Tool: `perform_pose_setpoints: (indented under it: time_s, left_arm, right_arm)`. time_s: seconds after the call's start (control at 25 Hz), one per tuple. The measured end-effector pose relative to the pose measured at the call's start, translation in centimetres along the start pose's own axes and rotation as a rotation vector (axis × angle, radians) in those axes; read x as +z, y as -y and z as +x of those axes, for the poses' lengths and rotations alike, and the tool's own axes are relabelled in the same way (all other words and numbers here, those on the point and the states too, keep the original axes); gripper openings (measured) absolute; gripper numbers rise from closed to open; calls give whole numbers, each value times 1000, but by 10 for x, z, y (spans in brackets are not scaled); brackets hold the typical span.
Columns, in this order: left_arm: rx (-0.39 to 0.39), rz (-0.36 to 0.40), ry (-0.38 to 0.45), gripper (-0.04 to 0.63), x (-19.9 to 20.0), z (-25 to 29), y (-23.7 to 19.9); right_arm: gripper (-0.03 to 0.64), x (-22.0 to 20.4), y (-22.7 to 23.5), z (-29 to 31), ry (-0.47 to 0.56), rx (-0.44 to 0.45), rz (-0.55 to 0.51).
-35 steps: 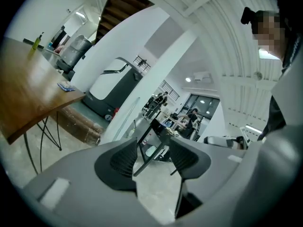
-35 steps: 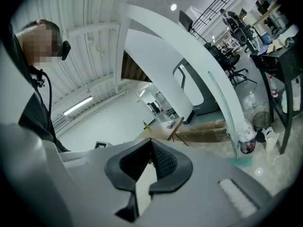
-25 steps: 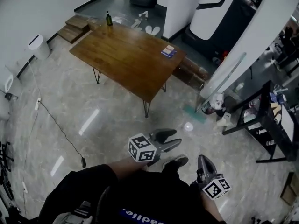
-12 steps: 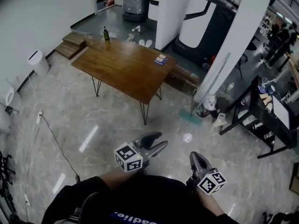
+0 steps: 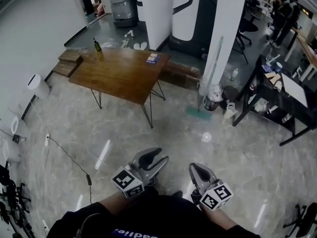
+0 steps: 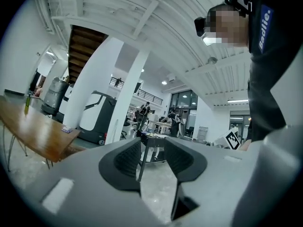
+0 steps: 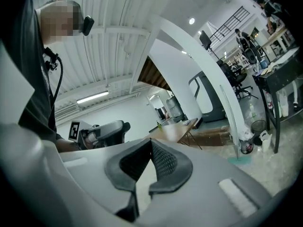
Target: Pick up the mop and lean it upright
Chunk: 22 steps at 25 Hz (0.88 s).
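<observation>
Mop (image 5: 212,73) leans against pillar (image 5: 226,33). Left gripper (image 5: 159,156) jaws half-open, just closing, empty; right gripper (image 5: 192,167) jaws shut, empty. I advise steering both clear.

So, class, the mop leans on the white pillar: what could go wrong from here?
The mop leans on the pillar with its head on glossy tile, so a nudge might slide it down. The bin beside its foot could get knocked. The loose cable on the floor might trip the person.
</observation>
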State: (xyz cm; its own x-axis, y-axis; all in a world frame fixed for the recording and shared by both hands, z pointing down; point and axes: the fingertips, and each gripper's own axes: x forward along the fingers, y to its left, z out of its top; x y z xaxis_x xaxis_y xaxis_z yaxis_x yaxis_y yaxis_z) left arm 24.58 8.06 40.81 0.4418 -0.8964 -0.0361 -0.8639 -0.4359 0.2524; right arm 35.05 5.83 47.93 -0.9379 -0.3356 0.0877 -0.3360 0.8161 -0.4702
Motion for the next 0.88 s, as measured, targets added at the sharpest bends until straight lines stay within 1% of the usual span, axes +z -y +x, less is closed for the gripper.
perform_pose_setpoints:
  time_s: [0.12, 0.28, 0.44, 0.76, 0.88]
  left_arm:
    - [-44, 16, -6, 155, 1, 1, 19]
    - [-93, 15, -43, 149, -9, 0, 33]
    - [-159, 30, -40, 143, -2, -12, 44]
    - [-234, 29, -24, 132, 2, -27, 41]
    - [-256, 36, -23, 129, 3, -32, 42]
  right_arm:
    - [6, 1, -9, -10, 11, -22, -50]
    - [5, 6, -17, -19, 38, -78, -93]
    - [5, 9, -32, -20, 54, -115, -118]
    - [5, 9, -47, -18, 86, -190, -146]
    - [3, 8, -54, -16, 86, -201, -156]
